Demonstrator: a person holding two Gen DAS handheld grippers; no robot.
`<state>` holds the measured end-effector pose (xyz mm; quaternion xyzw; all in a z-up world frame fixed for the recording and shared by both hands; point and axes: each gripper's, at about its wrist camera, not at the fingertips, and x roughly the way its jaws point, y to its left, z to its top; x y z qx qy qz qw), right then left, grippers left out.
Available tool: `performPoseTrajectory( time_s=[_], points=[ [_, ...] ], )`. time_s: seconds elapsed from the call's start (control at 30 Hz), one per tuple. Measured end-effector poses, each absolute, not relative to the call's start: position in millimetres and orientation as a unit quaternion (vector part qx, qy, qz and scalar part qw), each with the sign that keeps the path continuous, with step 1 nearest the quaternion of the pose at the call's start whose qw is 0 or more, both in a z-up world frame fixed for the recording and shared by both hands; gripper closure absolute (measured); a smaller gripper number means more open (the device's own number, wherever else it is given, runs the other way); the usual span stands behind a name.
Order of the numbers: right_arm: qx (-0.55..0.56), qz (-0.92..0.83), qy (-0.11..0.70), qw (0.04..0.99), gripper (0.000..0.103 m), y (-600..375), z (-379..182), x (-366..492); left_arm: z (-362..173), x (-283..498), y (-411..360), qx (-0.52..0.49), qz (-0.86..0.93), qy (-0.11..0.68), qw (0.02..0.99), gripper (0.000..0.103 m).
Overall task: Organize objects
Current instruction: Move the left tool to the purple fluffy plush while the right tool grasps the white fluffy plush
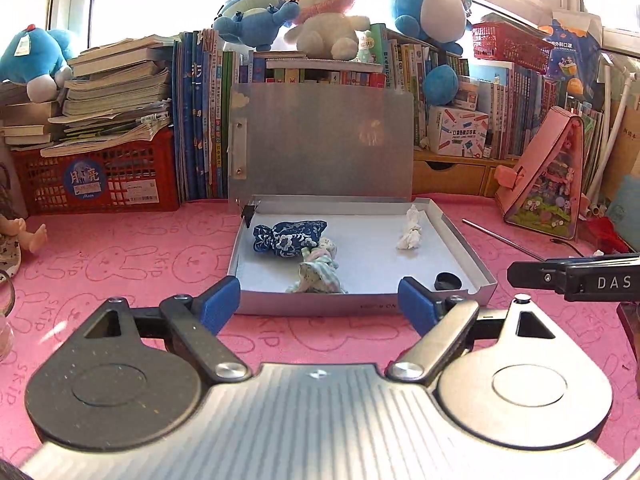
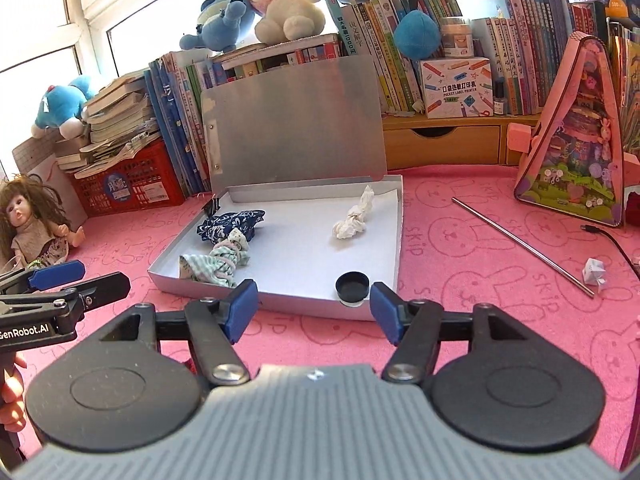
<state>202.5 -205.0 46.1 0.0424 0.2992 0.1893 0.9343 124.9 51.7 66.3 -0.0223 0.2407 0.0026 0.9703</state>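
A flat silver box [image 1: 460, 240] [image 2: 394, 240] lies open on the pink mat, its lid propped against the books. Inside lie a blue patterned cloth bundle [image 1: 288, 236] [image 2: 232, 224], a striped pastel cloth bundle [image 1: 318, 274] [image 2: 218, 264], a crumpled white paper [image 1: 410, 230] [image 2: 354, 220] and a black cap [image 1: 447, 281] [image 2: 352, 285]. A black binder clip [image 1: 250, 213] [image 2: 211, 206] grips the box's back left corner. My left gripper [image 1: 320, 308] hangs open just before the box's front wall, nothing between its blue pads. My right gripper [image 2: 314, 306] is open too, near the front right corner by the cap.
A metal straw [image 2: 520, 242] [image 1: 502, 239] and a small folded paper [image 2: 595, 270] lie on the mat to the right. A pink triangular toy case [image 2: 576, 140] stands beyond. A doll [image 2: 28, 220] sits at left by a red crate [image 1: 100, 184]. Books and plush toys line the back.
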Motion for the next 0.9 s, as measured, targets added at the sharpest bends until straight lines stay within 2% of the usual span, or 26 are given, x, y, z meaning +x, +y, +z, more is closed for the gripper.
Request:
performPoseTrajectory(
  time_s=[0.13, 0.43, 0.9],
  points=[
    [0.016, 0.189, 0.286, 0.939, 0.023, -206.0, 37.2, 177.6, 50.5, 104.5, 53.8, -0.022, 0.004, 0.238, 0.971, 0.013],
    [0.001, 0.2, 0.293, 0.935, 0.022, -205.0, 12.0, 143.7, 18.6, 82.2, 57.2, -0.007, 0.009, 0.246, 0.969, 0.009],
    [-0.047, 0.224, 0.286, 0.93, 0.016, -189.5, -15.4, 107.6, -11.5, 77.6, 56.4, -0.025, 0.019, 0.263, 0.964, 0.006]
  ],
)
